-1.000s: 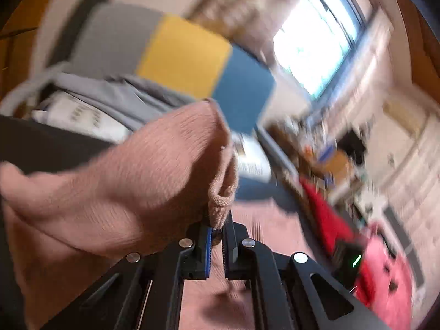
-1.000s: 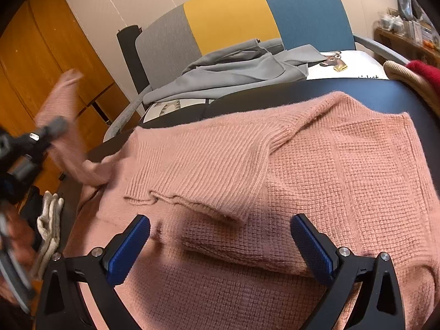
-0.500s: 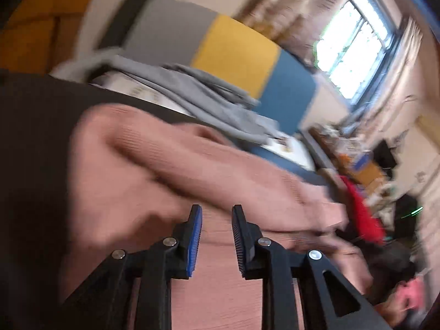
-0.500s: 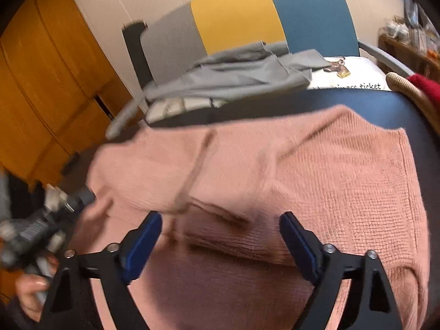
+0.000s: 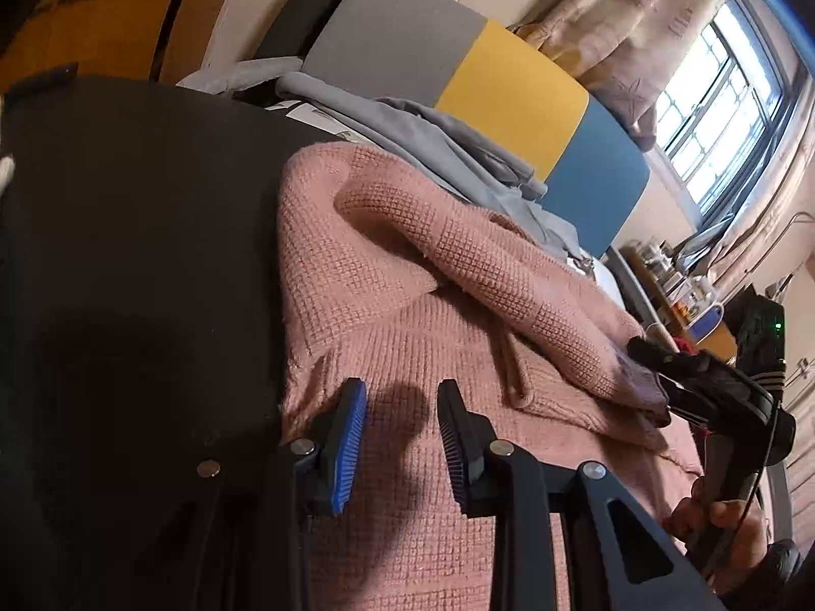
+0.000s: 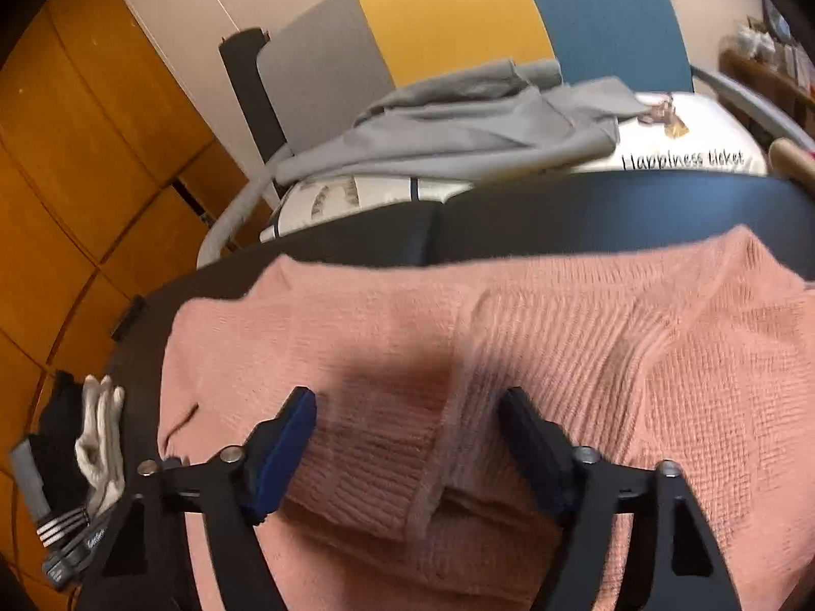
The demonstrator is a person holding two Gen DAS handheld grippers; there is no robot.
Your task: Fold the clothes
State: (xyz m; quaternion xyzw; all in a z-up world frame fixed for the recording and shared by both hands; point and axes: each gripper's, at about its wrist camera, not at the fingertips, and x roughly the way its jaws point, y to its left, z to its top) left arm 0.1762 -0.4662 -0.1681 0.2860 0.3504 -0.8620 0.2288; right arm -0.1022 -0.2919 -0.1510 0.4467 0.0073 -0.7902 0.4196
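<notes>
blurred: pink sweater (image 6: 509, 336) near edge | cut off: shelf items (image 5: 677, 280) too small

Beyond the far edge of my dark surface (image 5: 127, 234) stands a chair (image 6: 448, 20) with a grey, yellow and blue back. Orange wooden cupboards (image 6: 66, 163) line one wall. Daylight pours through a barred window (image 5: 723, 102) with patterned curtains (image 5: 636, 35).

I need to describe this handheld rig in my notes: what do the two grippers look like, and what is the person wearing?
Both are matte black frames with silver screw heads. The left gripper has ribbed pads, one showing blue. The right gripper has blue pads too; seen from the left wrist, its body carries a small green light and a thin black cable. Only a bit of dark sleeve shows at the right hand.
</notes>
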